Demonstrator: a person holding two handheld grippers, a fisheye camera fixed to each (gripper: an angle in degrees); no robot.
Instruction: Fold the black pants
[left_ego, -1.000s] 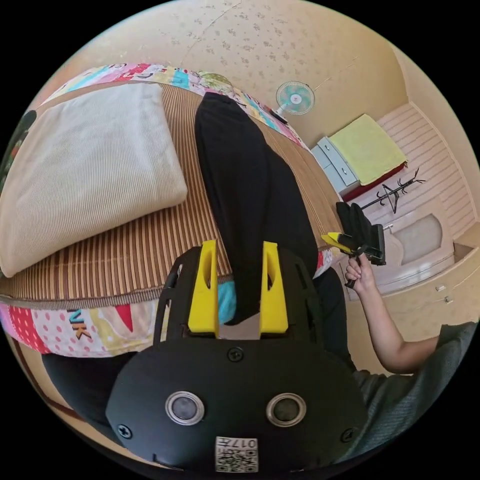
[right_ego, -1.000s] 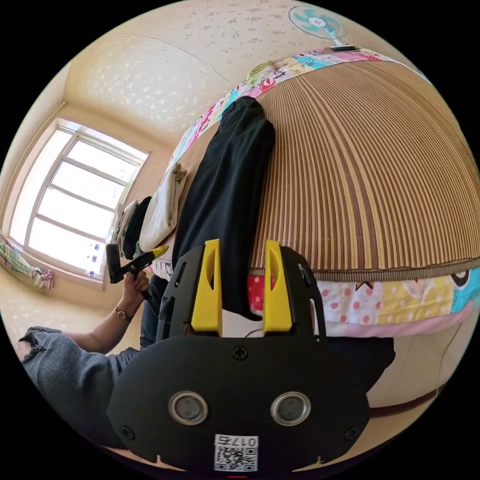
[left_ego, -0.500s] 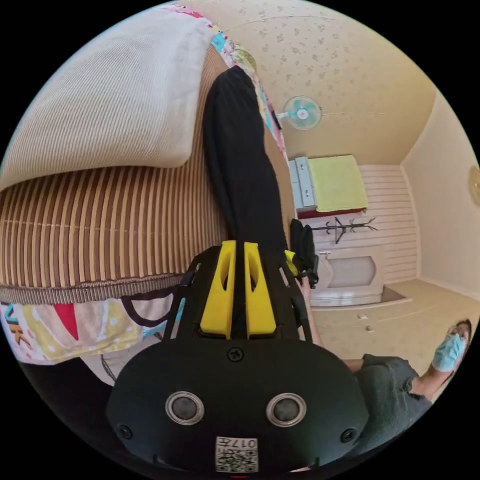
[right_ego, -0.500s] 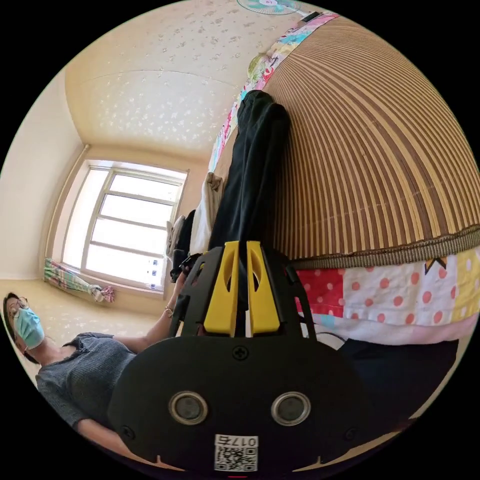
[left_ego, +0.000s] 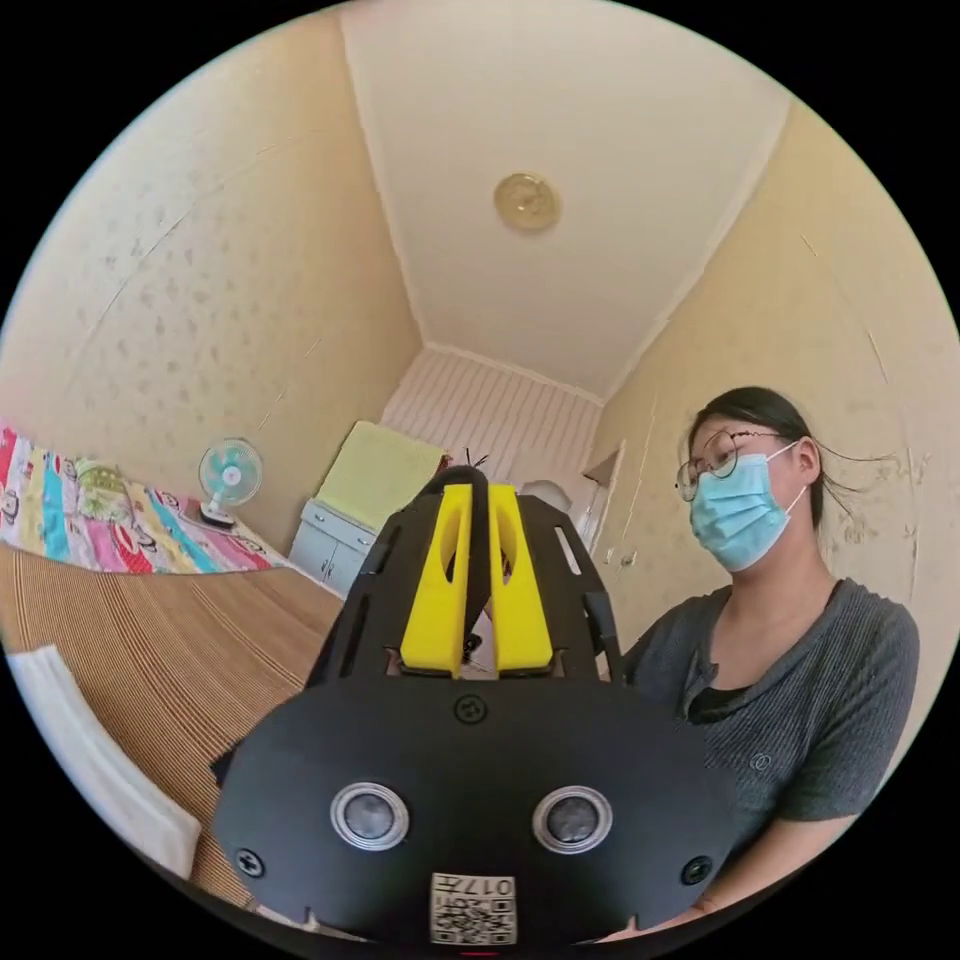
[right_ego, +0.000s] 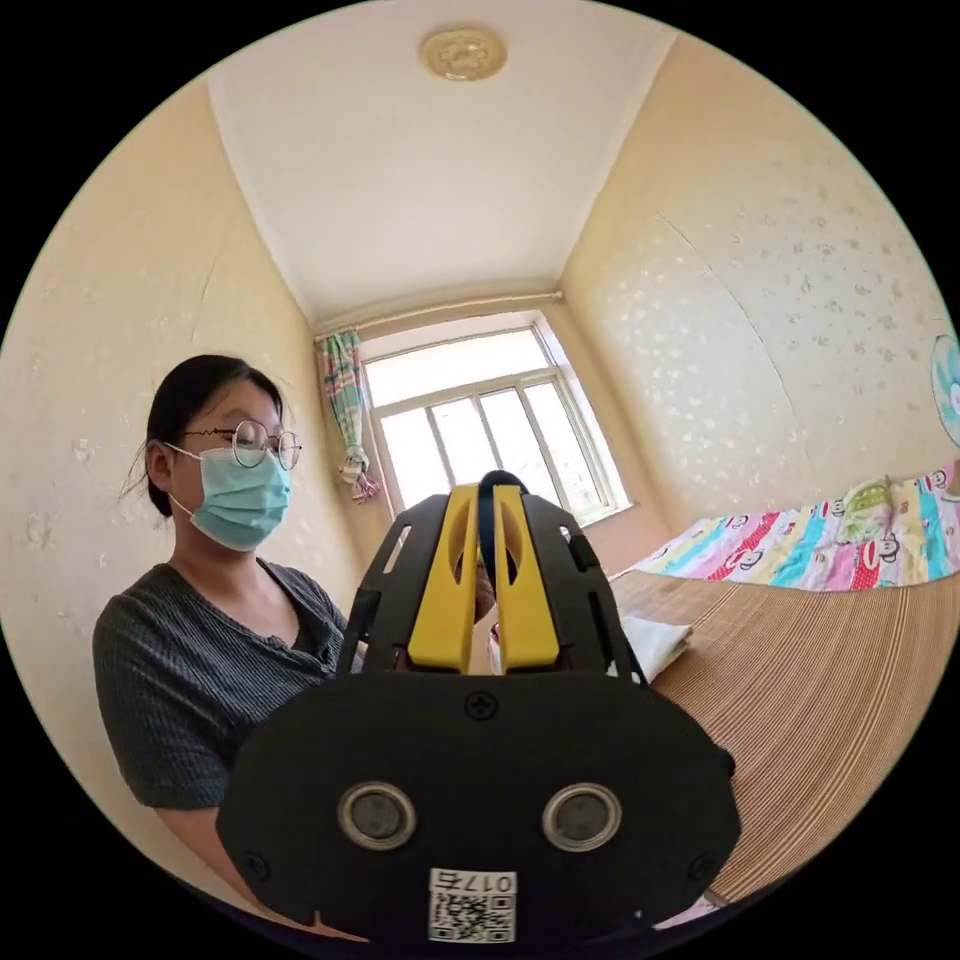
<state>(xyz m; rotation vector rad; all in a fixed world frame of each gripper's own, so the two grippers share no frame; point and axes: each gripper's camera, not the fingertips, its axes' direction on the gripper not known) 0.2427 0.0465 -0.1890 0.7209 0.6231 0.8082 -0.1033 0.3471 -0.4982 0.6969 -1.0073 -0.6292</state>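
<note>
1. Left gripper (left_ego: 476, 500): fingers (left_ego: 437, 590) closed on a strip of the black pants (left_ego: 478, 545), raised above the bed (left_ego: 190, 640)
2. Right gripper (right_ego: 487, 500): fingers (right_ego: 447, 590) likewise clamped on the black pants (right_ego: 487, 535)
3. Person (left_ego: 770, 690) stands beside the bed

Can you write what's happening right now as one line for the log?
step: lifting | left gripper: shut on black pants | right gripper: shut on black pants | over: striped mat
</note>
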